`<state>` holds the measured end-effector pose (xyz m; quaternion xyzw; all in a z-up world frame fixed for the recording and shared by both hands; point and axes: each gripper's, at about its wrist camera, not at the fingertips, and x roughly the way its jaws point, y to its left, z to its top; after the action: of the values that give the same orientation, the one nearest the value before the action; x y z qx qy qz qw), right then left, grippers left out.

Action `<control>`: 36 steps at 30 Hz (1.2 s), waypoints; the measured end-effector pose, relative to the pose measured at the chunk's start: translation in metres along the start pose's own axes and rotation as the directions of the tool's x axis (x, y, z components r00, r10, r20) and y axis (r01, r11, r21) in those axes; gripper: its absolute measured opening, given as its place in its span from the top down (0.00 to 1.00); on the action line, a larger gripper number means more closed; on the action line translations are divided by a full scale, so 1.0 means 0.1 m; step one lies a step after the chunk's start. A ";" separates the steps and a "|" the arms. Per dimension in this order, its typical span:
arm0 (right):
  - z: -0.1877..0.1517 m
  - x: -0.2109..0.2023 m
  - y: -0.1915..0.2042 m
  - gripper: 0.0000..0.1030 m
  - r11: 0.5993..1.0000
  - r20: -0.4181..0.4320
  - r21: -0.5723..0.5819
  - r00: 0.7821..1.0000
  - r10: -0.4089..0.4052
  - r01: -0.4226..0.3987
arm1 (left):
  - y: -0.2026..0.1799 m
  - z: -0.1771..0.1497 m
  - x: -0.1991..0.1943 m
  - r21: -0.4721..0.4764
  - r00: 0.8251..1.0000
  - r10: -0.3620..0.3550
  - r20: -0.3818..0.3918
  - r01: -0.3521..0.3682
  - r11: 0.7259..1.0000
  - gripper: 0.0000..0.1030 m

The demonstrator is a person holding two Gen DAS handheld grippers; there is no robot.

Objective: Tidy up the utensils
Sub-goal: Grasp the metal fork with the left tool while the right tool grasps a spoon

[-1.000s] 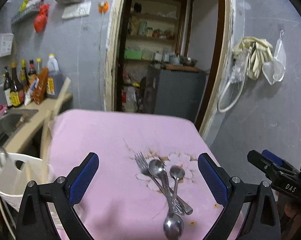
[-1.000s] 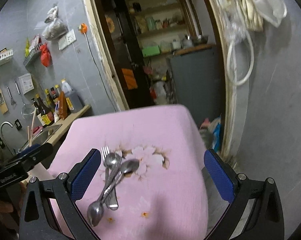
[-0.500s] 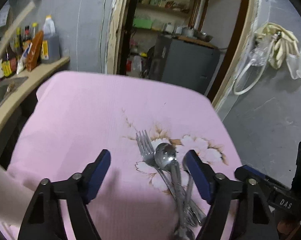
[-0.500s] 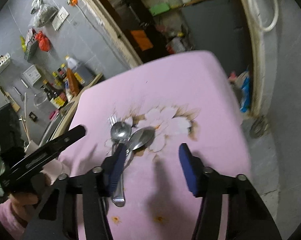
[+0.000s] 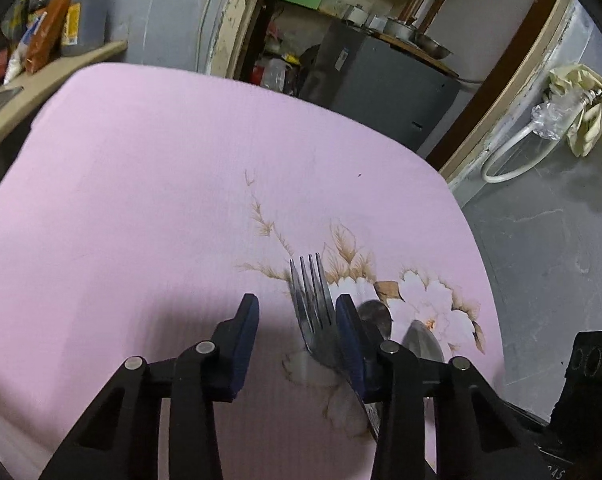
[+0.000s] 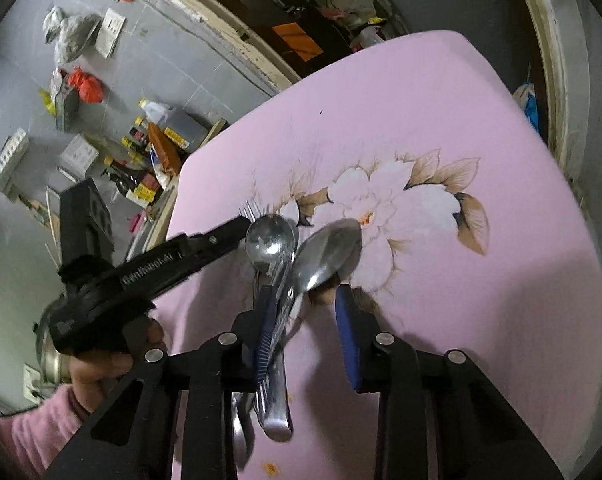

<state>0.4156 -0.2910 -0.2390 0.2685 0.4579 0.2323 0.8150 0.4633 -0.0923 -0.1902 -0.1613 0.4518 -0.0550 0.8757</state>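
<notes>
One fork [image 5: 313, 312], tines pointing away.

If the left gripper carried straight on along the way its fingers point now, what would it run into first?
Most likely the fork: its tines lie on the pink cloth between the left gripper fingers, close against the right-hand pad. Beyond the fork only bare cloth shows. Depth is hard to judge here.
</notes>
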 end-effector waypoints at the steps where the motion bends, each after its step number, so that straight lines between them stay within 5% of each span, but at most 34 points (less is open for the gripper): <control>1: 0.02 0.02 -0.01 0.74 1.000 -0.001 0.011 1.000 0.003 -0.003 | 0.01 0.01 0.04 0.001 1.000 -0.005 -0.005 0.005 1.000 0.67; 11: 0.22 0.22 -0.03 0.74 0.993 -0.002 0.119 1.000 0.003 -0.003 | -0.06 0.11 0.15 0.033 1.000 -0.025 -0.017 0.025 0.999 0.80; 18: 0.31 0.36 -0.11 0.88 0.971 -0.025 0.239 0.999 0.035 -0.028 | -0.12 0.16 0.17 0.061 0.999 -0.025 -0.043 0.028 0.998 0.83; 29: 0.17 0.18 0.02 0.96 0.972 -0.031 0.231 0.998 0.051 -0.043 | -0.25 0.10 0.03 0.132 0.998 -0.010 -0.059 0.018 0.991 0.96; 36: 0.09 -0.14 0.08 0.98 0.978 0.026 0.204 0.999 0.044 -0.049 | -0.33 0.06 -0.33 0.169 1.000 -0.012 0.015 0.009 0.986 0.97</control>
<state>0.4156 -0.2958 -0.2209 0.3640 0.4641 0.2001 0.7823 0.4503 -0.1141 -0.1511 -0.0893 0.4379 -0.0963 0.8894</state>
